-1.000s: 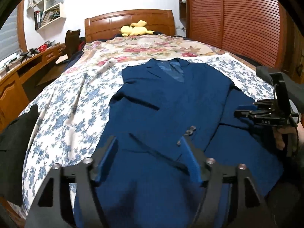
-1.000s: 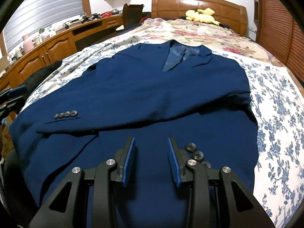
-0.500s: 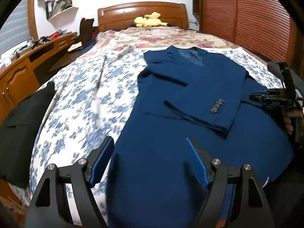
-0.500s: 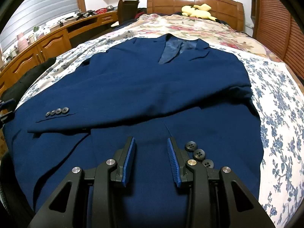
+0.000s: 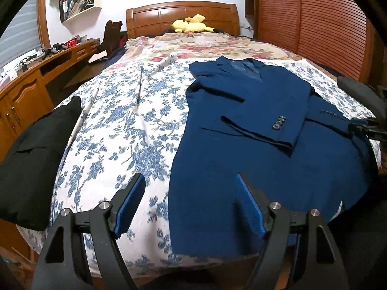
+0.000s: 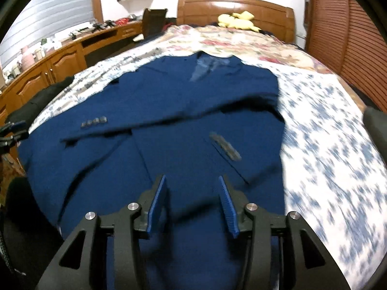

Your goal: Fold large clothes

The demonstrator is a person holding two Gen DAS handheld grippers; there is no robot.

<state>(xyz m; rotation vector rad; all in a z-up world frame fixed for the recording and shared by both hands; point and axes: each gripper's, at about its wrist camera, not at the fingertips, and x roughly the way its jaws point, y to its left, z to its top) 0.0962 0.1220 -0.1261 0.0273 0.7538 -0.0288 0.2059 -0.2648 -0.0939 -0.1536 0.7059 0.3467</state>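
open bed sheet (image 5: 125, 130) left of the blue jacket (image 5: 241, 169), more sheet on its right, black coat (image 5: 36, 164) blocks the left edge, desk (image 5: 26, 91) beyond it, wardrobe doors (image 5: 309, 24) wall the right, headboard (image 5: 181, 17) behind

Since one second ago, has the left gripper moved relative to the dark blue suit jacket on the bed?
Yes. The left gripper has shifted leftward: it was over the dark blue suit jacket, and now straddles its left edge, one finger over the floral bedsheet.
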